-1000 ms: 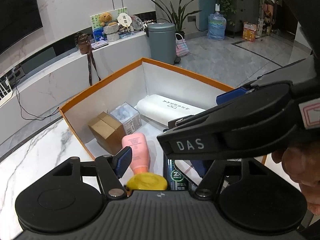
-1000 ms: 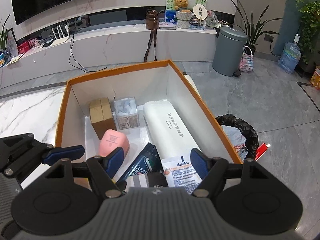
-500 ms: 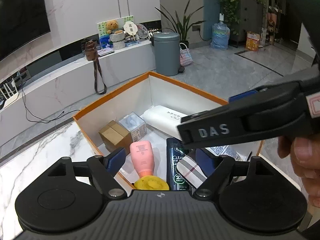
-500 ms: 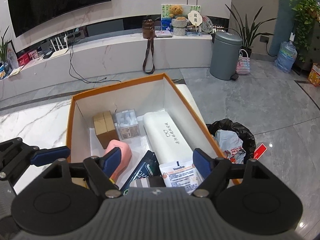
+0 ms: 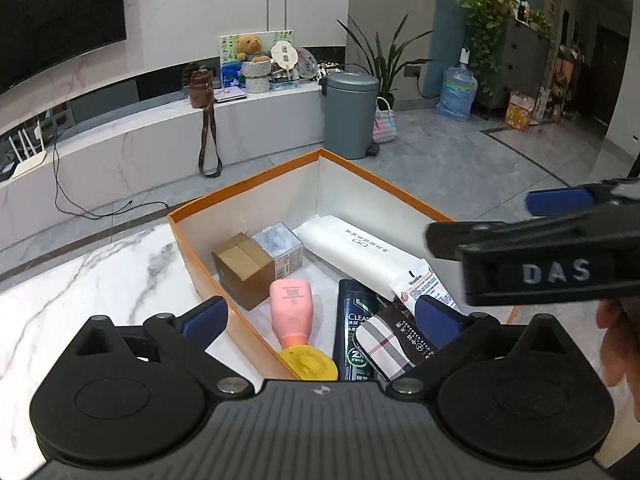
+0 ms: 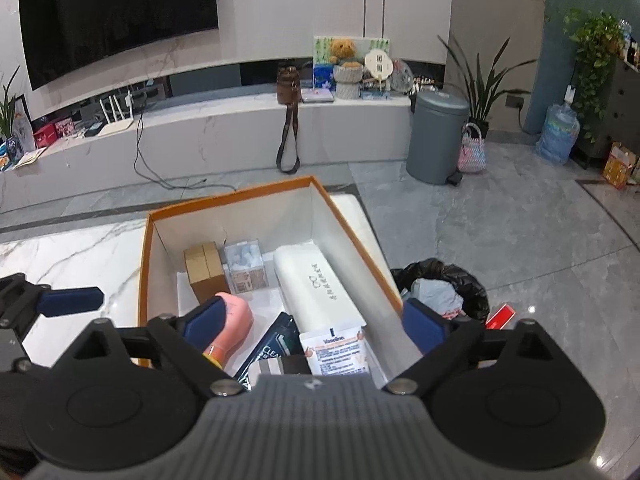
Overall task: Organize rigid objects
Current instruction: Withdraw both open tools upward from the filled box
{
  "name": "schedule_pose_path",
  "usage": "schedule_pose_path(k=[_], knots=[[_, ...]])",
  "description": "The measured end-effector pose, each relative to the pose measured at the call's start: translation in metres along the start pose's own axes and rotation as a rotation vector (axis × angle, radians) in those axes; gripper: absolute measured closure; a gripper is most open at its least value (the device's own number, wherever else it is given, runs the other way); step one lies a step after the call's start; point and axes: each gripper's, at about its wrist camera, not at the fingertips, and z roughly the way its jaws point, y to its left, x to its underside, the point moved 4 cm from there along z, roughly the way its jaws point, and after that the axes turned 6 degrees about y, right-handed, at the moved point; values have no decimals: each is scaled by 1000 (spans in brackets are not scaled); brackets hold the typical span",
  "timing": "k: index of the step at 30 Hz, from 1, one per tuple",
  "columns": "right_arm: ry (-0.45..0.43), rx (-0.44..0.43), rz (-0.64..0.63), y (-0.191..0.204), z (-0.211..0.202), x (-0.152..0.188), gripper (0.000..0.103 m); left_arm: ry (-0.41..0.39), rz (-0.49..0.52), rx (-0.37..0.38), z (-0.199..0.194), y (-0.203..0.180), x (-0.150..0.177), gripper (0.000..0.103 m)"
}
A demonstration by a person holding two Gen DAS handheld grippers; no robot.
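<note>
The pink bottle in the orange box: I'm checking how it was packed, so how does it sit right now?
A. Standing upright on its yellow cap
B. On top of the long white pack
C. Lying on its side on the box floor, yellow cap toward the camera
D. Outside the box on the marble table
C. The pink bottle lies flat on the floor of the orange box, its yellow cap nearest the camera, beside the brown carton.

Orange-rimmed box holds pink bottle, plaid pouch, brown carton.
</note>
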Motion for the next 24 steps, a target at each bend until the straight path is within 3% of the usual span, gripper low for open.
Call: schedule_pose_path(k=[7,15,24], knots=[[-71,45,-4,-5,-17,8,3,-32,-56,-38,-9,8,-3,0],[-77,62,33,-11,-28,20,3,24,-72,-167,-11,9,4,0],[-57,45,23,-5,-27,32,3,57,-143,-158,-15,21,15,0]])
